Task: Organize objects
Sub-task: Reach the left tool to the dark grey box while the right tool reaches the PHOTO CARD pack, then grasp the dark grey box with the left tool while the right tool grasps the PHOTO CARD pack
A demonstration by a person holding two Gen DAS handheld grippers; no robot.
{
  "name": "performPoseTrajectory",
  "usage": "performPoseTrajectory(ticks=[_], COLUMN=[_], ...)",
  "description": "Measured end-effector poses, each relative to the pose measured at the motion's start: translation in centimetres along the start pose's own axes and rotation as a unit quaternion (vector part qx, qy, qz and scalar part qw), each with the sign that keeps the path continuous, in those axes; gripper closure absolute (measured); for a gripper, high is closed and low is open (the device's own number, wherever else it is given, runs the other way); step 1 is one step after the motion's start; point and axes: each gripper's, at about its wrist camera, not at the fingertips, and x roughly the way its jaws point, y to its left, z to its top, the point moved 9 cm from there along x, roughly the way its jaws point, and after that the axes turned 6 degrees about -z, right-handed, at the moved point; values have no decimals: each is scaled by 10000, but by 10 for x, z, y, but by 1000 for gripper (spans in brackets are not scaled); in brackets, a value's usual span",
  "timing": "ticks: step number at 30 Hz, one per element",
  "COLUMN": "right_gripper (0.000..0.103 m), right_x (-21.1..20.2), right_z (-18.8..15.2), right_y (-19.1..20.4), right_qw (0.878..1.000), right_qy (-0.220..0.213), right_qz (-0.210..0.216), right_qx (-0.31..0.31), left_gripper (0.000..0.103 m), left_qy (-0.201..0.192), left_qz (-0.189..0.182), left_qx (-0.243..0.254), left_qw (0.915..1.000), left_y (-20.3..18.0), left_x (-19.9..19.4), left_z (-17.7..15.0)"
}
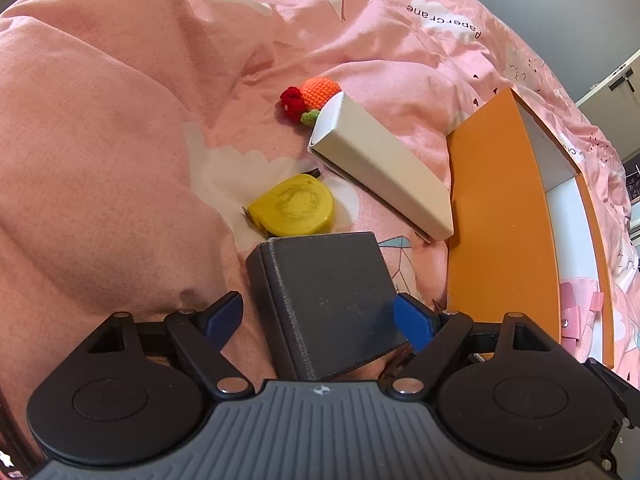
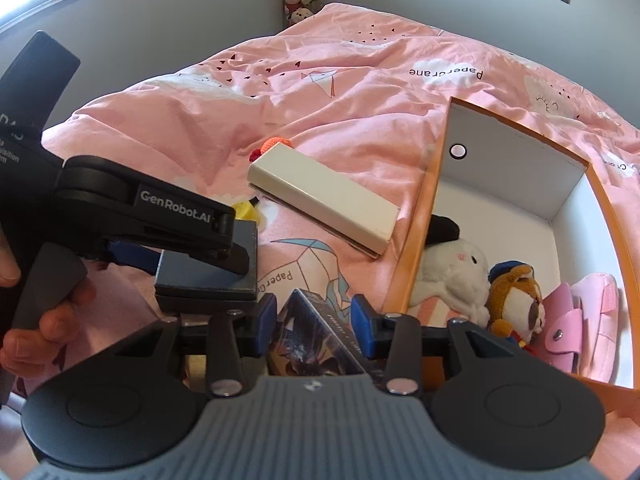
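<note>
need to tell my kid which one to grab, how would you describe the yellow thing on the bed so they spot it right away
Start at the big orange box on the pink bedspread, then move left past the long cream box lying beside it. Just beyond that box's near end lies the tape measure, flat on the cover. It is the only yellow item there, rounded and disc-like, unlike the straight-edged boxes and the knitted orange toy.

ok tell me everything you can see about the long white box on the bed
The long white box is a slim cream rectangular carton that looks like plain cardboard, closed, lying flat and diagonal on the pink blanket. A thin dark edge shows beneath it. Its far end hides part of the crochet toy; its near end lies close to the orange storage box, contact unclear. The yellow tape measure lies apart from it. Neither tool touches it.
</note>
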Motion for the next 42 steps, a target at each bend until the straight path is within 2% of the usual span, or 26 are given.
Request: performPoseTrajectory(ticks=[2, 5, 7, 9, 16, 20, 22, 24, 32, 42], right_gripper=[60, 60, 60, 60, 61, 74, 78, 79, 79, 80], right_x=[-2, -5, -6, -6, -12, -11, -8, -5, -2, 2], right_z=[-2, -5, -6, -7, -3, 0, 0, 0, -3, 2], right_y=[-1, -3, -5, -7, -2, 2, 3, 3, 0, 8], right_qw=[10000, 10000, 9999, 9999, 9997, 9995, 9996, 9997, 9999, 9996], right_qy=[10, 12, 24, 35, -97, -136, -120, -90, -34, -95], right_qz=[9, -88, -113, -118, -204, -183, -148, -151, -122, -63], right_qx=[1, -30, 10, 66, -101, -204, -190, -183, -113, -257], left_gripper=[10, 25, 39, 49, 64, 67, 77, 77, 71, 46], left_qy=[-69, -181, -300, -441, -738, -716, -542, -314, -448, -357], left_qz=[11, 0, -1, -35, -335, -642, -851, -936, -873, -1107], left_qx=[102, 113, 157, 265, 998, 1218, 1183, 1044, 1087, 858], left_qw=[9999, 9998, 9994, 9987, 9917, 9879, 9878, 9896, 9892, 9895], left_y=[-3, -5, -7, -11, -45, -59, -62, -61, -63, -60], left_x=[0, -5, -11, -19, -41, -44, -38, -27, -24, -25], left_z=[-2, -5, -4, -5, -12, -16, -19, -23, -17, -2])
